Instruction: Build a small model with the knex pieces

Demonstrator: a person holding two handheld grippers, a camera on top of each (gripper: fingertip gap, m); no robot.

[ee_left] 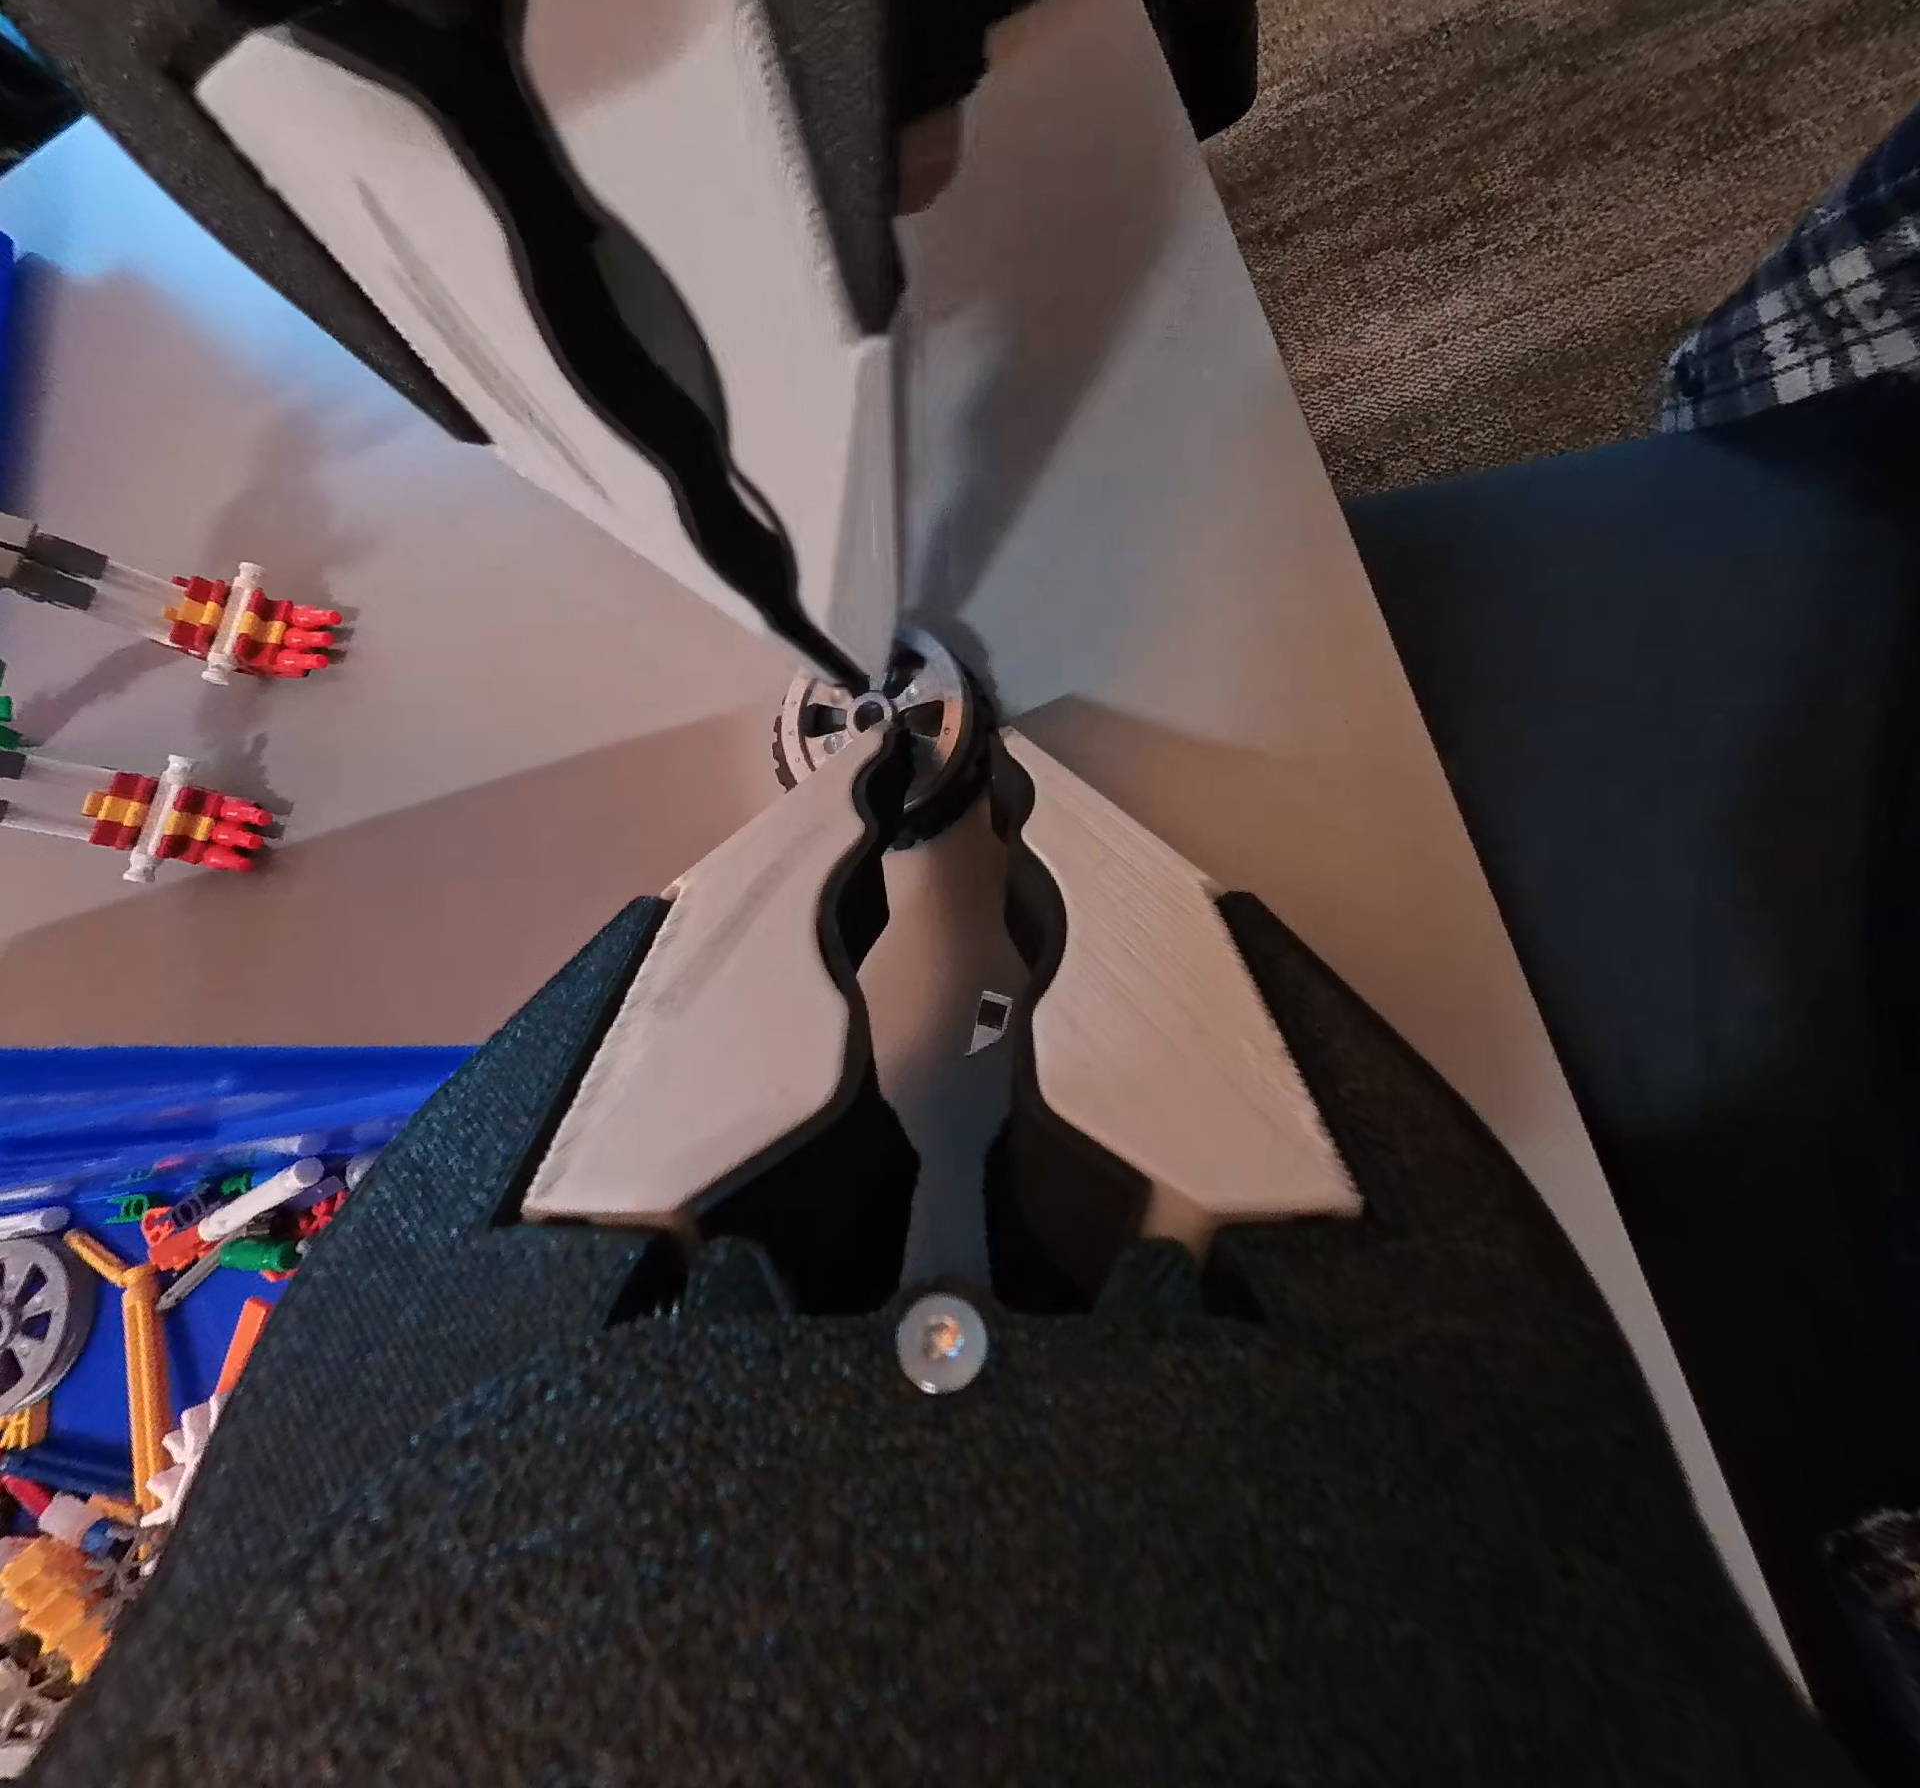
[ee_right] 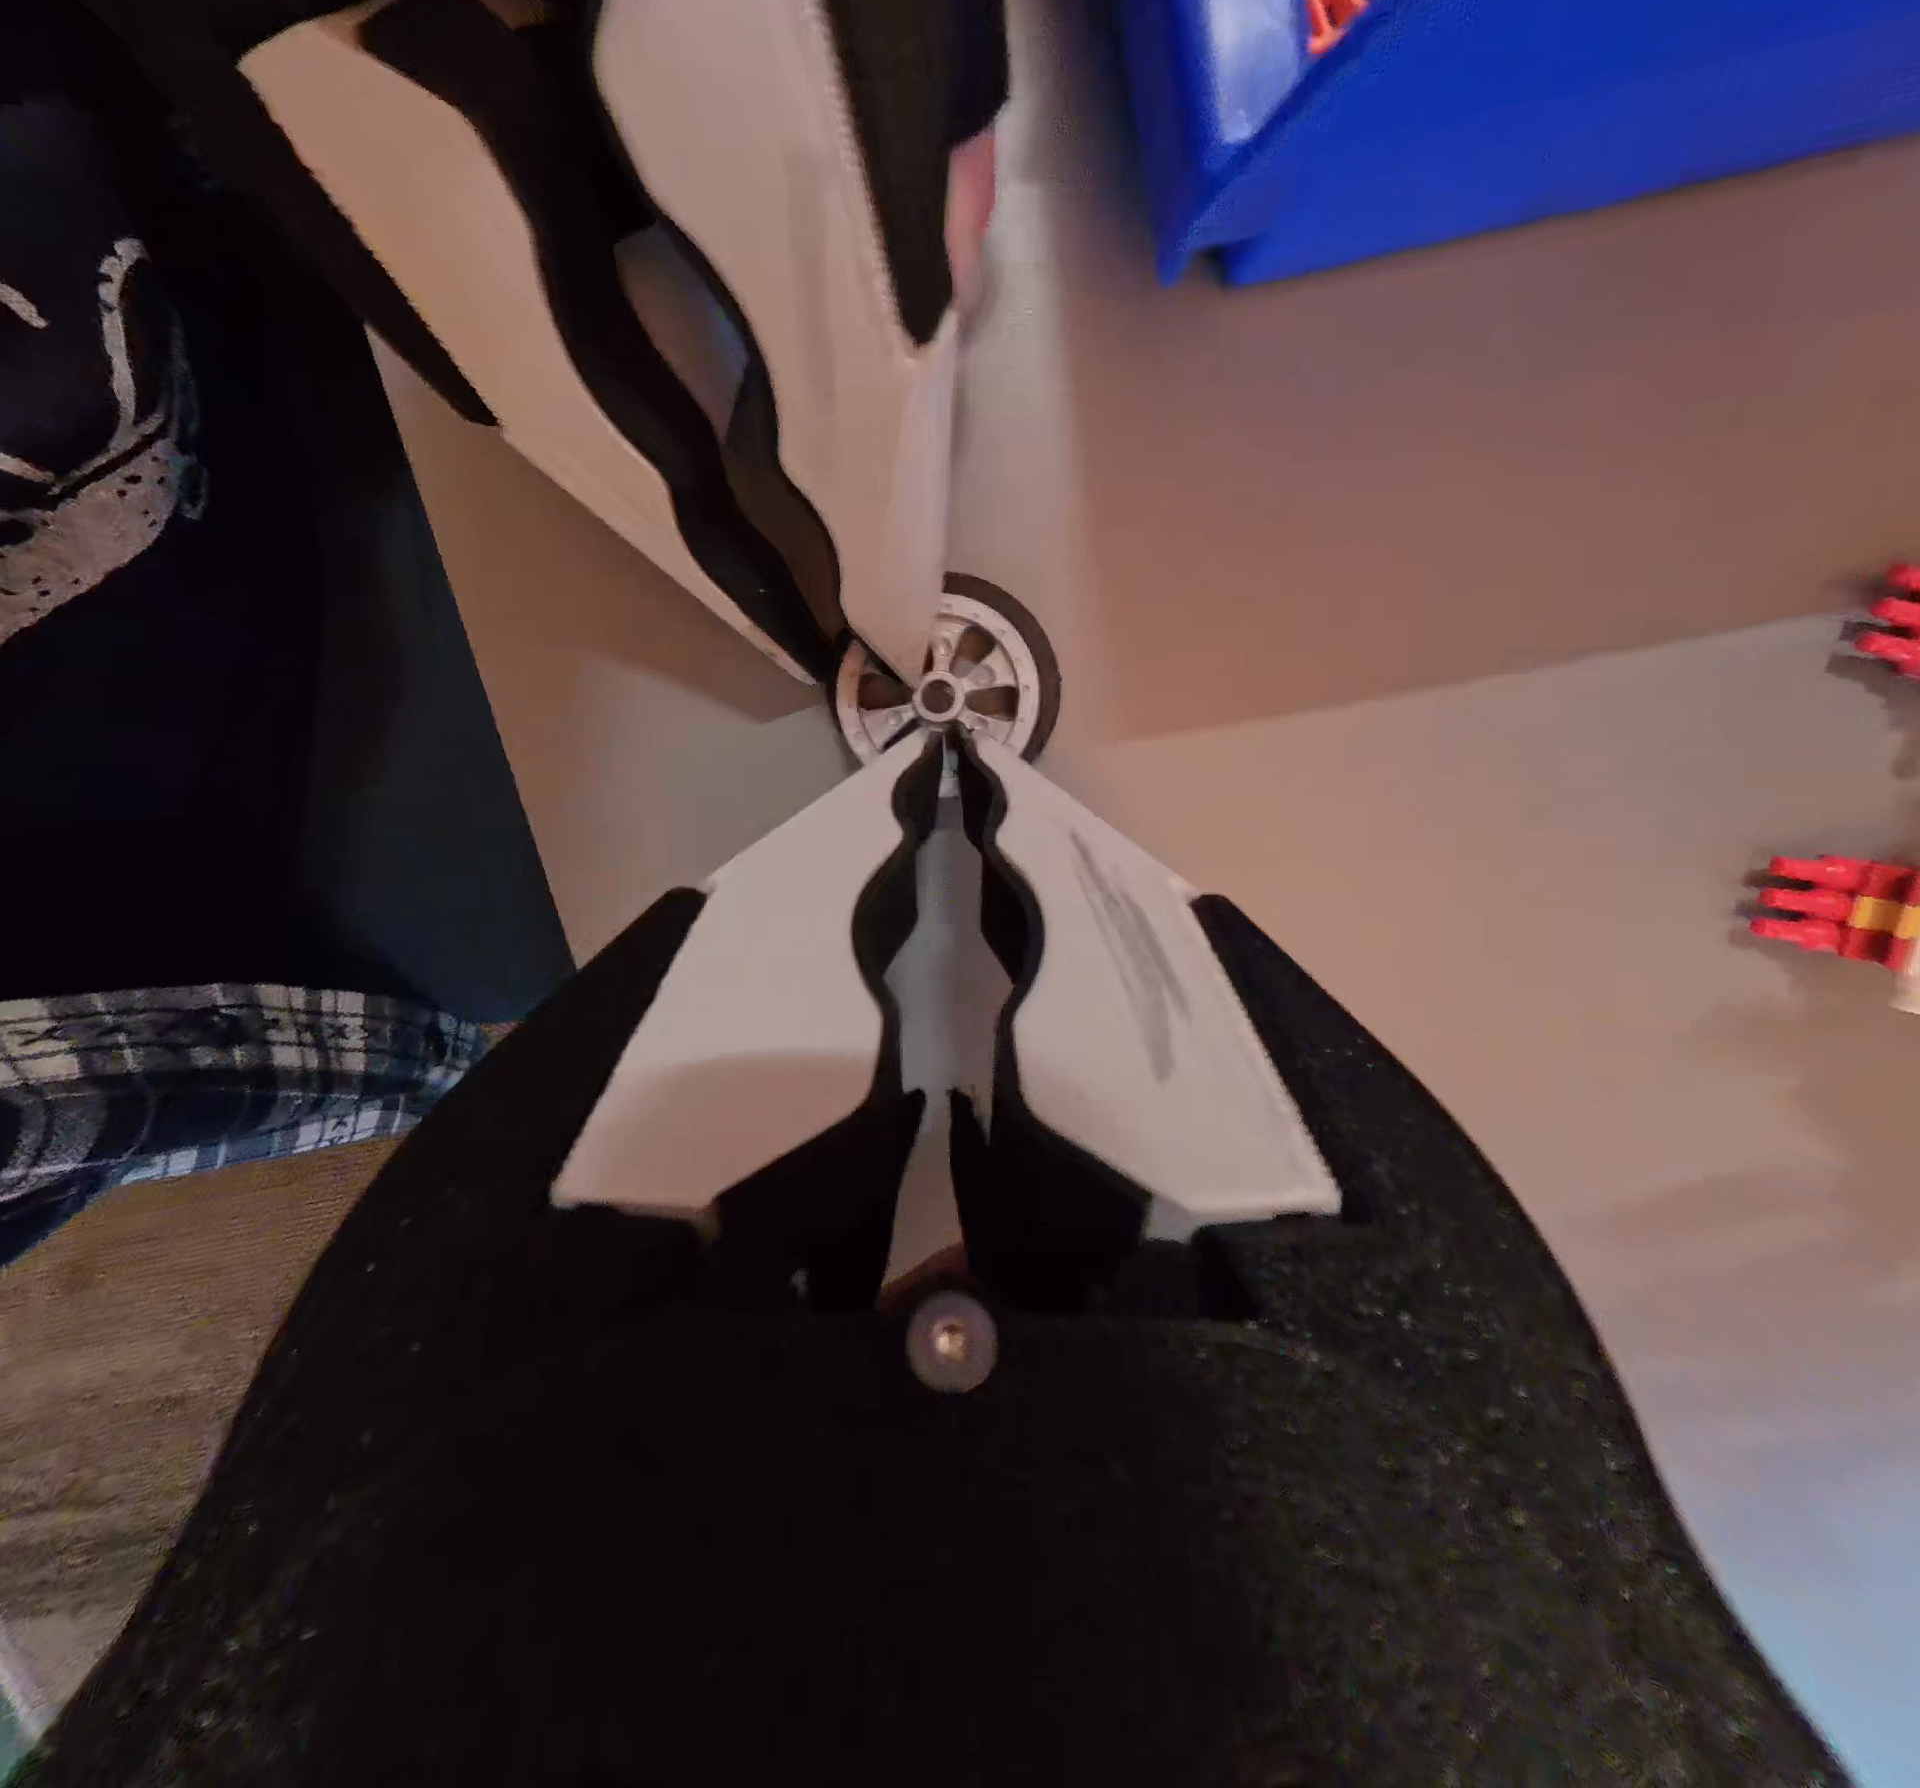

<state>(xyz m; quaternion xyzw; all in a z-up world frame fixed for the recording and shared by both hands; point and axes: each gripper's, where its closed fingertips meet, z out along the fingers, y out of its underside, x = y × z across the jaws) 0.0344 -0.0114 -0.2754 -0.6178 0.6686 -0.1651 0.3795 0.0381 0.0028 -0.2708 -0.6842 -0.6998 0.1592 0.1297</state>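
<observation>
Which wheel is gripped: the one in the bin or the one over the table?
The grey spoked wheel with a black tyre, pinched by both hand-held grippers. The other grey wheel lies loose in the blue bin.

Your table [ee_left: 582,865] is a plain pale top whose edge runs along brown carpet [ee_left: 1558,128]. Two red, yellow and white brick builds [ee_left: 255,621] [ee_left: 182,819] lie on it side by side, slightly apart, each with a clear rod on one end. A blue bin [ee_right: 1558,128] of mixed toy parts sits on it near them, with a grey wheel [ee_left: 31,1312] and orange pieces inside.
</observation>
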